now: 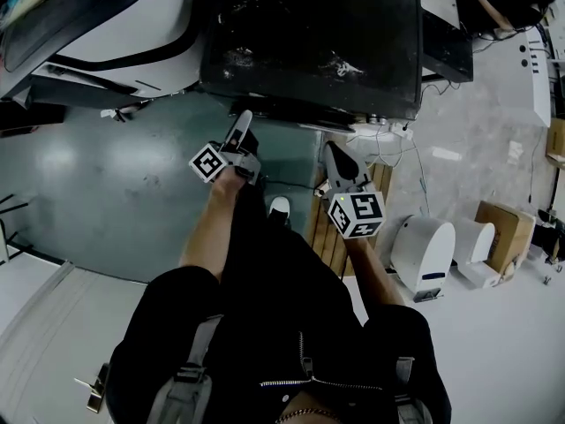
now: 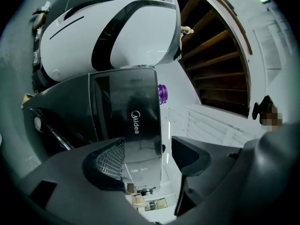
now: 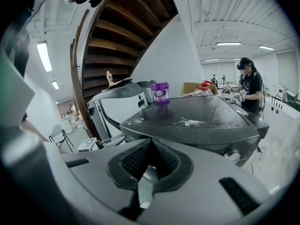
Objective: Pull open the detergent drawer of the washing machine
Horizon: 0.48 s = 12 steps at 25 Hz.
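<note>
The left tool (image 2: 147, 156) is released, its jaws wide apart and framing the front panel of the washing machine (image 2: 126, 111) without contact; the detergent drawer cannot be distinguished there. The right tool (image 3: 149, 165) is clenched and empty. A purple tub (image 3: 160, 92) stands on the machine top, contents not visible.

Floor (image 1: 106, 184): green-grey sheet at left, pale speckled surface at right. Standing on it: dark washer (image 1: 309, 34), wooden pallet (image 1: 323, 237) near it, two white rounded units (image 1: 424, 247), cardboard box (image 1: 505, 230), power strip (image 1: 378, 132) (cables attached). Washer top bears a purple tub (image 3: 160, 92) and white residue (image 3: 192, 122).
</note>
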Each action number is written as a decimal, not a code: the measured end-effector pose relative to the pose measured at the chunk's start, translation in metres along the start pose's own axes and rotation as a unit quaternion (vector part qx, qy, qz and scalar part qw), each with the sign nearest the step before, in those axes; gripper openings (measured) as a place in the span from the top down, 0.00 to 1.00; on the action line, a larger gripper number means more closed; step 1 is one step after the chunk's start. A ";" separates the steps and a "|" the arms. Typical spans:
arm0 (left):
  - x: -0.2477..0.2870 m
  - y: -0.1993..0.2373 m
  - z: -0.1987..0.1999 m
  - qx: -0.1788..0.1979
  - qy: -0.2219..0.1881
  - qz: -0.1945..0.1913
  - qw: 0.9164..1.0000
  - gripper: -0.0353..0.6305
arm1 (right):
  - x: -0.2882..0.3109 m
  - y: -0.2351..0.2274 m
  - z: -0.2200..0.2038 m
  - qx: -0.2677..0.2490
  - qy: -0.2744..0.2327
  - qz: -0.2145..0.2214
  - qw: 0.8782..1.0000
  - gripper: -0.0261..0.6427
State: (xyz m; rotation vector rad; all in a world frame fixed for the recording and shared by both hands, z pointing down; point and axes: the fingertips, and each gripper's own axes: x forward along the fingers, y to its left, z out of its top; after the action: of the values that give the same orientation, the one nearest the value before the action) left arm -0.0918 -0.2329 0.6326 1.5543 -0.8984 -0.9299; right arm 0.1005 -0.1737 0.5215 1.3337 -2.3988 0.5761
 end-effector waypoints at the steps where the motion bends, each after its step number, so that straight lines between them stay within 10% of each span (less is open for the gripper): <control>1: 0.001 0.004 0.003 -0.008 -0.009 -0.002 1.000 0.49 | 0.000 -0.001 -0.002 0.002 0.001 -0.002 1.000 0.95; 12: 0.019 0.025 0.012 -0.031 0.005 -0.048 0.998 0.47 | -0.005 -0.012 -0.020 0.023 0.023 -0.028 0.999 0.95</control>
State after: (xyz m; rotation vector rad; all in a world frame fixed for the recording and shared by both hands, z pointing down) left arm -0.0967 -0.2590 0.6536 1.5579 -0.7868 -1.0086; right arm 0.1148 -0.1656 0.5386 1.3865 -2.3178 0.6420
